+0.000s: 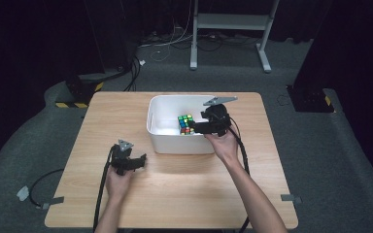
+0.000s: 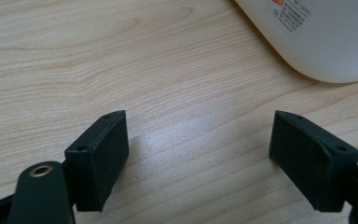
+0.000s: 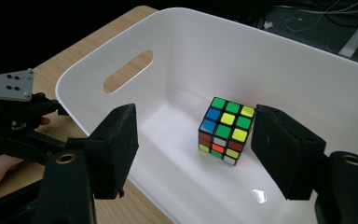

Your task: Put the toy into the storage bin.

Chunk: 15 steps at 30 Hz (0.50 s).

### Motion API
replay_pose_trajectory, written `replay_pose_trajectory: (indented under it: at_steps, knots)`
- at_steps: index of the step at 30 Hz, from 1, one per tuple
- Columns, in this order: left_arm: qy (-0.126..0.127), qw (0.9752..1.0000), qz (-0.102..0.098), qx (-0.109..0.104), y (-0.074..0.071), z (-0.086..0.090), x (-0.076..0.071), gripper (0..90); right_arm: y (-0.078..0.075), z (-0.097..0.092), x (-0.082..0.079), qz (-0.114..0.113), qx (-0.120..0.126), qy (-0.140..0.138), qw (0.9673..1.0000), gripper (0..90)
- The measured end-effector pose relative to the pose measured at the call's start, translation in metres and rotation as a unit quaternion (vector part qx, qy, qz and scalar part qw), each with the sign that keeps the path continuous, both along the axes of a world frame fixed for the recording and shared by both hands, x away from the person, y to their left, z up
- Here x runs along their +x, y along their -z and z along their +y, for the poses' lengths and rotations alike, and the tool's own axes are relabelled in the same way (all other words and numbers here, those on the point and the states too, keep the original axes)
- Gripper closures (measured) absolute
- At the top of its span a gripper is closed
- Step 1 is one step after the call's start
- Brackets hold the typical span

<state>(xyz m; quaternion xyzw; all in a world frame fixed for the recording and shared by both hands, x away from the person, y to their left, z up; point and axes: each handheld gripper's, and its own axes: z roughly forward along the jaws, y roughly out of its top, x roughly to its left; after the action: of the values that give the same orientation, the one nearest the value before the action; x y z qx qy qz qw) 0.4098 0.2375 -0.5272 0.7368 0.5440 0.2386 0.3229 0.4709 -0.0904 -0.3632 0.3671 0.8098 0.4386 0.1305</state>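
From the high view, a white bin [image 1: 167, 141] stood on the wooden table [image 1: 102, 126] toward its far edge, a little right of the middle. A cube [image 1: 186, 124] with coloured squares lay inside the bin, on its floor near the right wall. The right tool [image 1: 200, 128] hung over the bin's right rim, pointing in at the cube, with the right hand [image 1: 225, 145] behind it at the bin's near right corner. The left tool [image 1: 138, 160] rested low over the table toward the near edge, left of the bin and just off its near left corner, gripped by the left hand [image 1: 119, 182]. A cable trailed from each tool toward the near edge.

In the left gripper view, the left tool [image 2: 198, 149] was released, its two black jaws spread wide over bare table [image 2: 121, 56] with nothing between them. The bin's rounded corner [image 2: 326, 42], bearing a printed label, sat ahead and to the right, apart from the jaws.

In the right gripper view, the right tool [image 3: 193, 149] stood released above the bin [image 3: 270, 60], jaws apart and gripping nothing. The cube [image 3: 225, 129] lay on the bin floor beyond them, close beside the right jaw; whether it touched that jaw I could not tell. The bin's slot handle [image 3: 128, 70] showed on the wall at left, with the left tool [image 3: 51, 112] outside it.
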Motion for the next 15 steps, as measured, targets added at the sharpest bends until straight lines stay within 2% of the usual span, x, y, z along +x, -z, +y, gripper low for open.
replay_pose_trajectory:
  at_steps: [15]
  knots:
    - [0.0, 1.0, 0.0, 0.0, 0.0, 0.0, 0.0, 19.8, -0.009, -0.013, -0.008, -0.021, 0.02, 0.008, 0.9996, 32.1]
